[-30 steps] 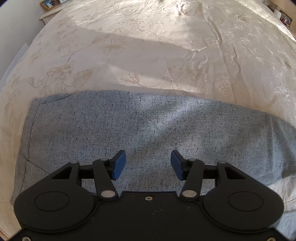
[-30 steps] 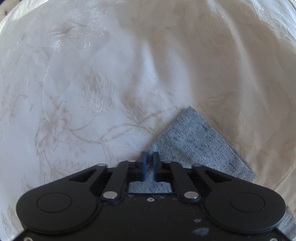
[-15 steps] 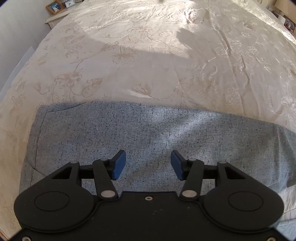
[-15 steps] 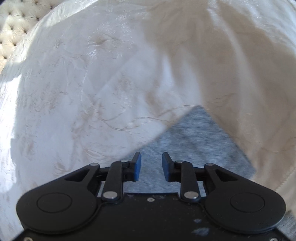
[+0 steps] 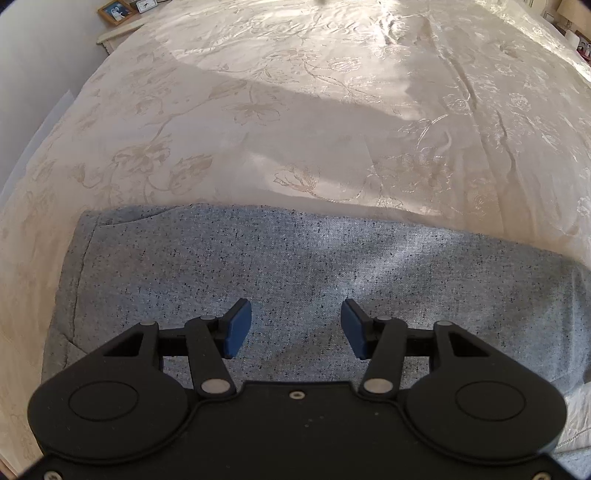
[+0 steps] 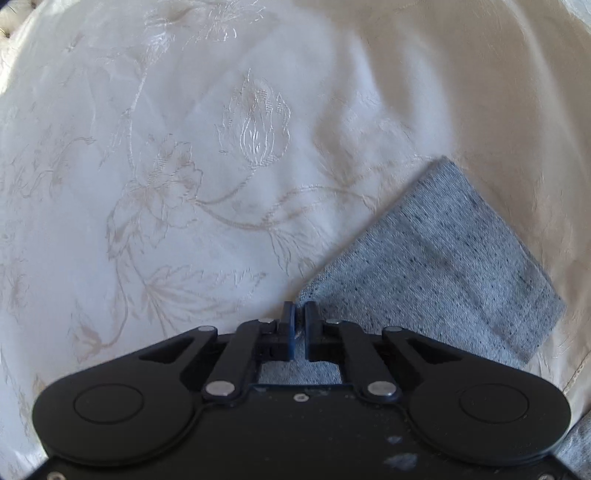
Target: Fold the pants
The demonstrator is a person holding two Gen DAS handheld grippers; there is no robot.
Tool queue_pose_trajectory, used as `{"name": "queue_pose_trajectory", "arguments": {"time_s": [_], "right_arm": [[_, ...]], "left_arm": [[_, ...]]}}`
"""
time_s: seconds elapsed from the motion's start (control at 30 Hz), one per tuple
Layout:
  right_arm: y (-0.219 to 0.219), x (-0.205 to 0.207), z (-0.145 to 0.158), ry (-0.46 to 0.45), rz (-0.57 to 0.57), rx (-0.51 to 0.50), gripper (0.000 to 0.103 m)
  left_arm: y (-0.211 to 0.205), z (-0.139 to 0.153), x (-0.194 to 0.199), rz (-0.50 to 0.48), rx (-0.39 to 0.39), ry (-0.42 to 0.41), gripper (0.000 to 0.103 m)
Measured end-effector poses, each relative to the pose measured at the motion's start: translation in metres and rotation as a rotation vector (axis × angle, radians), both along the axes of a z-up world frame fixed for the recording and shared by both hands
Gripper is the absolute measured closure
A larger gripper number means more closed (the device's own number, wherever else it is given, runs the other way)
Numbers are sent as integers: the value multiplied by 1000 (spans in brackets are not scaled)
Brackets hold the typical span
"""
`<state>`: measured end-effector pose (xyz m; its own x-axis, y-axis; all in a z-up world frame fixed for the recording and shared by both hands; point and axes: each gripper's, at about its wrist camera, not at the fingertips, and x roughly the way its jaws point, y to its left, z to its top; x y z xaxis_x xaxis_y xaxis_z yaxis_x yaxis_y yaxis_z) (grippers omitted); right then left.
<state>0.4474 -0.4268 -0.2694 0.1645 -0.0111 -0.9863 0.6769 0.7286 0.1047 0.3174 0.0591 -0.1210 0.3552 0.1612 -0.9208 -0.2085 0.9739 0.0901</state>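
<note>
Grey speckled pants (image 5: 295,266) lie flat across the near part of a cream bedspread (image 5: 295,110). My left gripper (image 5: 295,325) hangs over the middle of the cloth, jaws open, with nothing pinched between the blue pads (image 5: 236,328). In the right wrist view one leg end (image 6: 443,266) of the pants runs off to the upper right, with its hem square and flat. My right gripper (image 6: 299,317) points straight down, shut on the left edge of that leg, and the cloth shows in the thin slit between its fingers.
The embroidered bedspread (image 6: 147,184) fills both views, with creases and a sunlit patch at the far side. A framed photo (image 5: 115,11) stands on a bedside table at the far left, past the bed's edge. Small items (image 5: 580,40) sit at the far right.
My right gripper opened over the leg end, shifted a little, then shut again on the cloth's edge. My left gripper stayed open over the pants.
</note>
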Motion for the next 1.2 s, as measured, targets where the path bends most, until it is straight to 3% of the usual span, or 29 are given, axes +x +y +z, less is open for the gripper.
{"name": "queue_pose_trajectory", "arguments": {"time_s": [0.33, 0.5, 0.7, 0.8, 1.1, 1.2], "right_arm": [[15, -70, 37, -85, 68, -33, 101], [24, -110, 46, -91, 92, -42, 101], [29, -147, 51, -77, 95, -51, 101], [29, -155, 52, -72, 98, -50, 101], [24, -161, 59, -94, 97, -41, 101], [24, -164, 63, -100, 101, -41, 101]], "left_arm": [[25, 0, 28, 60, -68, 19, 44], [34, -3, 55, 105, -89, 24, 44], [40, -20, 84, 150, -176, 86, 44], [41, -29, 95, 165, -202, 123, 44], [38, -57, 103, 177, -168, 227, 44], [42, -67, 105, 191, -232, 244, 45]]}}
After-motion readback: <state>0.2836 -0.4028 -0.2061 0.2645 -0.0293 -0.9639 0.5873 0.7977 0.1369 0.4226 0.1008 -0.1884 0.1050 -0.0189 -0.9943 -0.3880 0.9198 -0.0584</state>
